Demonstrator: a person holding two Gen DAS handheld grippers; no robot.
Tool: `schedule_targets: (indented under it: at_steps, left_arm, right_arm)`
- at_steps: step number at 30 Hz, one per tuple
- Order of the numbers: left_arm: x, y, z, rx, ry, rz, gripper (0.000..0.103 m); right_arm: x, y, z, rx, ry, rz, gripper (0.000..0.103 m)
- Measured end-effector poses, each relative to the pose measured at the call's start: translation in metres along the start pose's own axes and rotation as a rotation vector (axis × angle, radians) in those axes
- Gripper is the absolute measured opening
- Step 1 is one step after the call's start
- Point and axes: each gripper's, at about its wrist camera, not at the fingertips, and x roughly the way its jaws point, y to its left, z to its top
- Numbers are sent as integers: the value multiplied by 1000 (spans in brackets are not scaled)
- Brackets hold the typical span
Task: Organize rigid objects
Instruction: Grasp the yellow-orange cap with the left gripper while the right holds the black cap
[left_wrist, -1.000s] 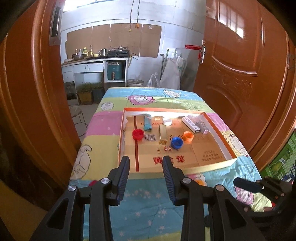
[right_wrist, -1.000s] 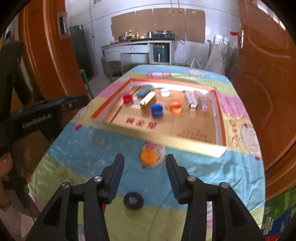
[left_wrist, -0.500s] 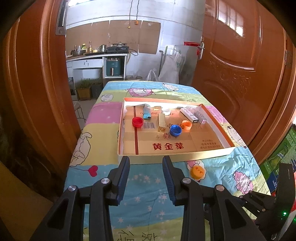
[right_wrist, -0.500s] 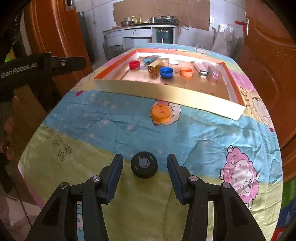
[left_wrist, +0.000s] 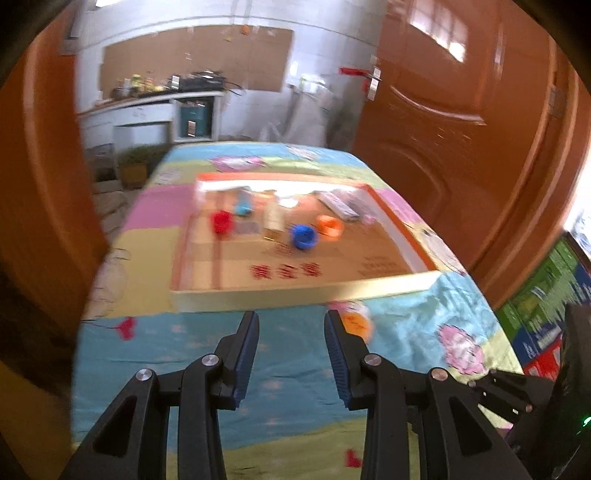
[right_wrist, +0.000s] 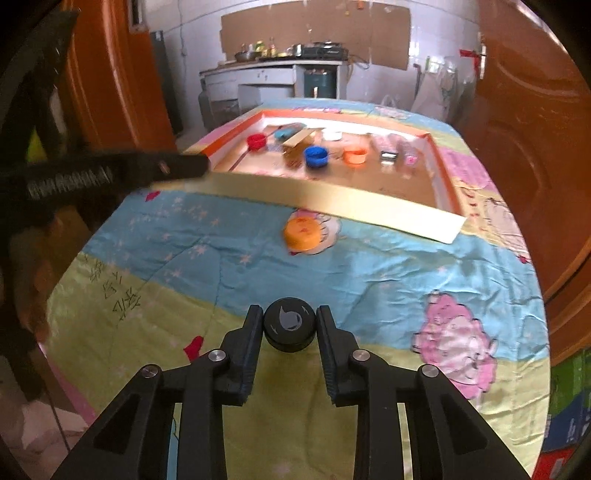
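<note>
My right gripper (right_wrist: 290, 323) is shut on a black round cap (right_wrist: 289, 328) that rests on the patterned cloth near the table's front edge. An orange cap (right_wrist: 303, 231) lies on the cloth just before the shallow cardboard tray (right_wrist: 332, 201); it also shows in the left wrist view (left_wrist: 356, 325). The tray (left_wrist: 295, 291) holds red (right_wrist: 256, 141), blue (right_wrist: 316, 156) and orange (right_wrist: 355, 155) caps and a few small boxes. My left gripper (left_wrist: 291, 332) is open and empty, above the cloth in front of the tray.
The left gripper's body (right_wrist: 99, 171) reaches in at the left of the right wrist view. Orange wooden doors (left_wrist: 461, 122) flank the table on both sides. A green and blue carton (left_wrist: 543, 306) stands at the right on the floor.
My right gripper has closed its fingers onto the black cap. My left gripper has swung a little, with the view blurred by motion.
</note>
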Motion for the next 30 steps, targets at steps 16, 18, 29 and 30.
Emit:
schedule_targets:
  at_steps: [16,18,29,30]
  left_arm:
    - [66,-48,-3,87,84,-56,47]
    - [73,-49,-3,93,91,-39,47]
    - [90,-53,-7,136,125,4,47]
    - [91,-54,-8,143,123,9,47]
  right_arm:
    - [-14,-44,-17,131,-29,7,30]
    - [-14,-47,-18,139,-31,11,30]
    - [-10,-58,-19,169,-26,22,30]
    - [-9,-58,-19,169,-26,23,30]
